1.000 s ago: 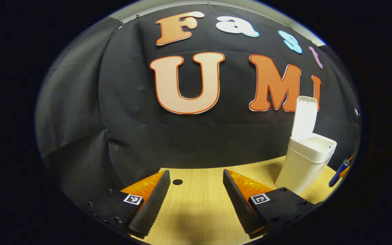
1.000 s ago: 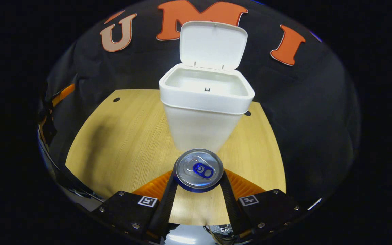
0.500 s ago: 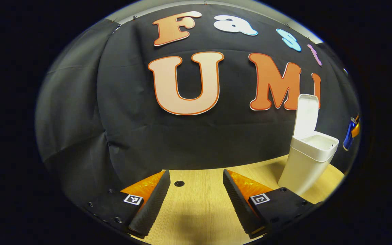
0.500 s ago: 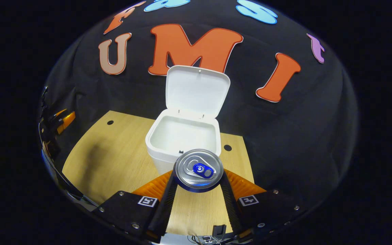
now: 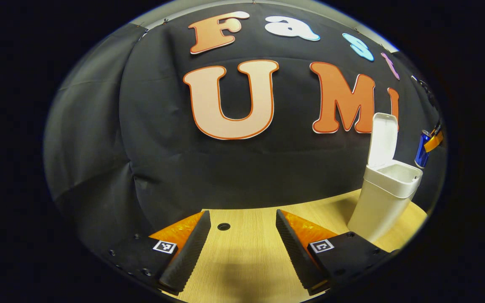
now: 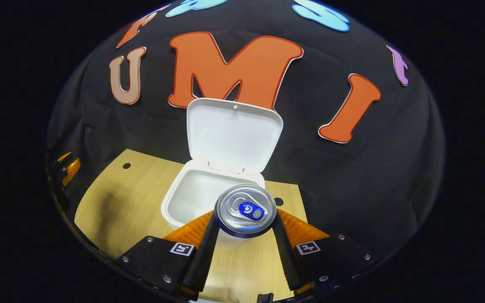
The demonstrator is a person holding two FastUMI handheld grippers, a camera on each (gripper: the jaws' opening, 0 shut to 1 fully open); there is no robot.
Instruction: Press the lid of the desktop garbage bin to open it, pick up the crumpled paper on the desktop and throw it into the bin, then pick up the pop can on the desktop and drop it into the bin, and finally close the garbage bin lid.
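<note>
Left tongs (image 5: 242, 240) held low and level, fingers spread wide, gripping nothing. Right tongs (image 6: 244, 235) raised, tilted downward, both fingers clamped on the pop can (image 6: 245, 209).

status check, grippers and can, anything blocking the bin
Right gripper shut on pop can, above bin. Lid up. Left gripper open. Nothing blocking.

Right gripper view: can (image 6: 246, 210) at lower centre, before and above bin (image 6: 183, 202); lid (image 6: 232, 134) upright behind; bin on tabletop (image 6: 129, 198).
</note>
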